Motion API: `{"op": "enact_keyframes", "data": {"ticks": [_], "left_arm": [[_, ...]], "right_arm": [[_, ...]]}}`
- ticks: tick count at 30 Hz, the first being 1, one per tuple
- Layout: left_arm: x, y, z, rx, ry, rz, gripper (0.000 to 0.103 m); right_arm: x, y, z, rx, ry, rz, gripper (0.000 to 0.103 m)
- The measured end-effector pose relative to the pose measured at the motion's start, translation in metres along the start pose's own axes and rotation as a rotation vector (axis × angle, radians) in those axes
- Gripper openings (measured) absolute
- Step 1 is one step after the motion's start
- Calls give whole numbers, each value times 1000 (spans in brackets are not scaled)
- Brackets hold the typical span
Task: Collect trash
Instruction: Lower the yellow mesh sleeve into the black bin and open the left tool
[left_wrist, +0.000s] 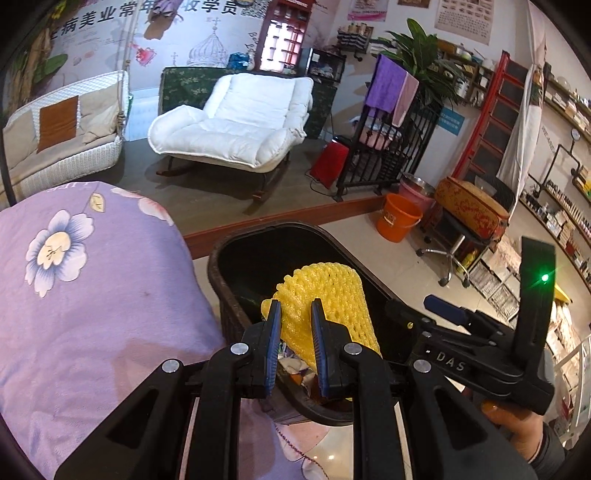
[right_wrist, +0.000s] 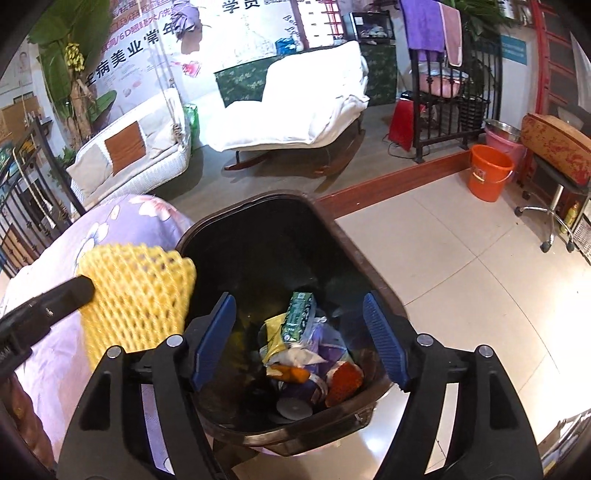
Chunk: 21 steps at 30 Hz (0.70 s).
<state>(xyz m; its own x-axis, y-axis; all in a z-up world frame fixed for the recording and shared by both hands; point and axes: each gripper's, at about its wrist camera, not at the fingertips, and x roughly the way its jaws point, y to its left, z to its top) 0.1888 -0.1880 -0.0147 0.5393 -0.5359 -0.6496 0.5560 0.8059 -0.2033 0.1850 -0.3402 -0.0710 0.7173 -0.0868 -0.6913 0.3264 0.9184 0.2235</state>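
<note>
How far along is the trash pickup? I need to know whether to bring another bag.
Several wrappers and scraps already lie in the dark bin. The left gripper holds a yellow foam net at the bin's rim, not yet dropped. The right gripper hangs open and empty over the bin.

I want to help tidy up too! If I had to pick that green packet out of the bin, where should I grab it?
Probably by its upper end, coming straight down from above. The green packet leans up on top of the other trash, its top end free, and the trash bin walls block any sideways approach. The open right hand-held gripper is above it.
</note>
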Motion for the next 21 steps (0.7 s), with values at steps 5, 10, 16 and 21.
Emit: {"op": "enact_keyframes", "data": {"ticks": [5, 10, 16, 21], "left_arm": [[13, -8, 0, 21, 27, -2, 17], [25, -16, 0, 39, 46, 0, 18], [36, -31, -1, 112, 45, 29, 53], [35, -33, -7, 143, 32, 47, 78]], "right_arm": [[-1, -10, 2, 23, -7, -15, 75], [-2, -18, 2, 33, -11, -27, 75], [0, -23, 1, 44, -4, -34, 75], [-3, -24, 3, 47, -16, -40, 83]]}}
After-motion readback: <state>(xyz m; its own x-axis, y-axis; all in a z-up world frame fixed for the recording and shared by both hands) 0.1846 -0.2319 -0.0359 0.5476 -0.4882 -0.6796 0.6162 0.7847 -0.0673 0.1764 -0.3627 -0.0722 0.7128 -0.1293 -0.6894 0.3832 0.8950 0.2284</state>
